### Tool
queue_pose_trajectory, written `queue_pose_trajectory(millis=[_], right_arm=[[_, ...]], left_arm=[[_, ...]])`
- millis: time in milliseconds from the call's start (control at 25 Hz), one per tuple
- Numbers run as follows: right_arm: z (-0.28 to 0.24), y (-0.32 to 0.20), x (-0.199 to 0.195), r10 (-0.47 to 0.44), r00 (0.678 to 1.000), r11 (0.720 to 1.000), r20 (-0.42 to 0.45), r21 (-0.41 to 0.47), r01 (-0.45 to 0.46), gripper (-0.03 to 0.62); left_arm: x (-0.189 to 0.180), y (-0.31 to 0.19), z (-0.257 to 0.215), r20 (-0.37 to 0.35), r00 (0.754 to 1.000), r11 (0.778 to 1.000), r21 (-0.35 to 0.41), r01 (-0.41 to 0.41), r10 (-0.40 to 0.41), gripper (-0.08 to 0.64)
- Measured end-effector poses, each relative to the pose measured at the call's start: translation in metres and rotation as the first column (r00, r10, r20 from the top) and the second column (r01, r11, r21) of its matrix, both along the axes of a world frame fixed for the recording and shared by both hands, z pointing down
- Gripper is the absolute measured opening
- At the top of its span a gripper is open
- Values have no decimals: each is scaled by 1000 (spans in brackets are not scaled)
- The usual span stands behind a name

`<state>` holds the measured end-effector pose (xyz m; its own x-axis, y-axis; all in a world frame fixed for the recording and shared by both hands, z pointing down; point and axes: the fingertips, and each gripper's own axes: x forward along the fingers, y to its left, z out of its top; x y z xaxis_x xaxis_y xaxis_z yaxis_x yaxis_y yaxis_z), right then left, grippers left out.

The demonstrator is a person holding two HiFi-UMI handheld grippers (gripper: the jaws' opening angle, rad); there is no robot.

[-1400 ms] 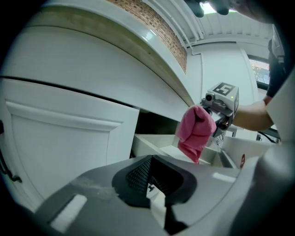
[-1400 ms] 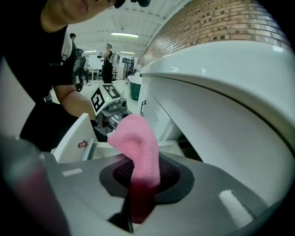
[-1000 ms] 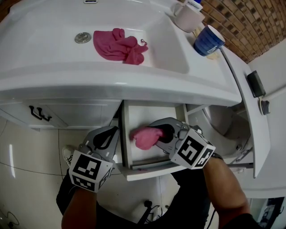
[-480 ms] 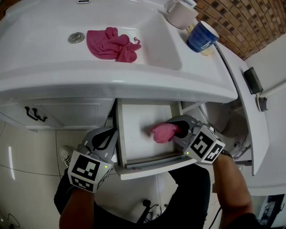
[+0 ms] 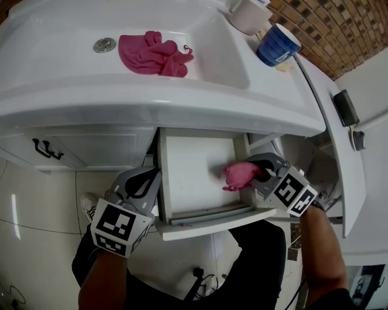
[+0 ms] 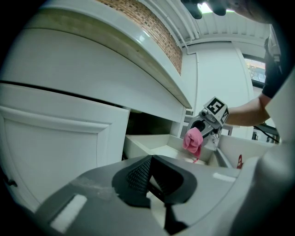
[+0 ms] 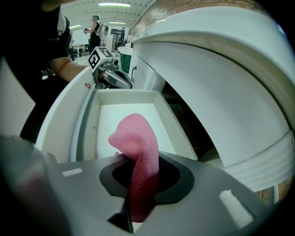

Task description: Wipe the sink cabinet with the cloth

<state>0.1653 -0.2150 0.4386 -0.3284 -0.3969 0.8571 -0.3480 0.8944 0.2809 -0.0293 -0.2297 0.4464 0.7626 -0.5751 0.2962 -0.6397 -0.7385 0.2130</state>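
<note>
the white sink cabinet (image 5: 182, 112) is filling the upper half of the head view, with its basin (image 5: 224, 57) lying open on top. under the counter edge, the cabinet's drawer (image 5: 188, 163) is standing pulled out toward you, its white floor showing.

your right claw (image 5: 259, 174) is reaching in over the drawer's right side and is clamping tight on a bunched pink cloth (image 5: 237, 175). in the right gripper view that cloth (image 7: 138, 156) is poking up out of the closed claw above the drawer floor. whether it is touching the floor is not clear.

your left claw (image 5: 144, 183) is sitting just beside the drawer's left wall, below the cabinet front. the left gripper view is showing its jaws pressed together.

a second pink cloth (image 5: 154, 53) is lying crumpled in the basin, near the metal drain (image 5: 104, 44). a blue mug (image 5: 277, 44) and a white mug (image 5: 248, 15) are standing on the counter to the right of the basin.
</note>
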Motion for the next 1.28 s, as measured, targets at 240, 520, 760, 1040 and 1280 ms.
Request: queue_pose_trajectory(millis=[240, 520, 760, 1040, 1280], right_arm=[[-6, 2, -8, -3, 1000, 1000, 9, -6, 3, 81], [-33, 9, -78, -81, 980, 996, 182, -24, 87, 81], [-36, 31, -150, -220, 932, 967, 289, -62, 248, 81], [-27, 52, -166, -299, 909, 932, 290, -118, 344, 81], [-14, 58, -136, -299, 931, 928, 209, -164, 335, 80]], left_arm=[[-1, 0, 0, 0, 1000, 1000, -1, 3, -3, 6], [-5, 0, 1, -5, 1000, 1000, -5, 13, -13, 6], [-10, 1, -2, -11, 1000, 1000, 4, 15, -15, 6], [-15, 1, -2, -17, 1000, 1000, 0, 18, -18, 6], [-14, -1, -2, -19, 1000, 1000, 2, 15, -15, 6]])
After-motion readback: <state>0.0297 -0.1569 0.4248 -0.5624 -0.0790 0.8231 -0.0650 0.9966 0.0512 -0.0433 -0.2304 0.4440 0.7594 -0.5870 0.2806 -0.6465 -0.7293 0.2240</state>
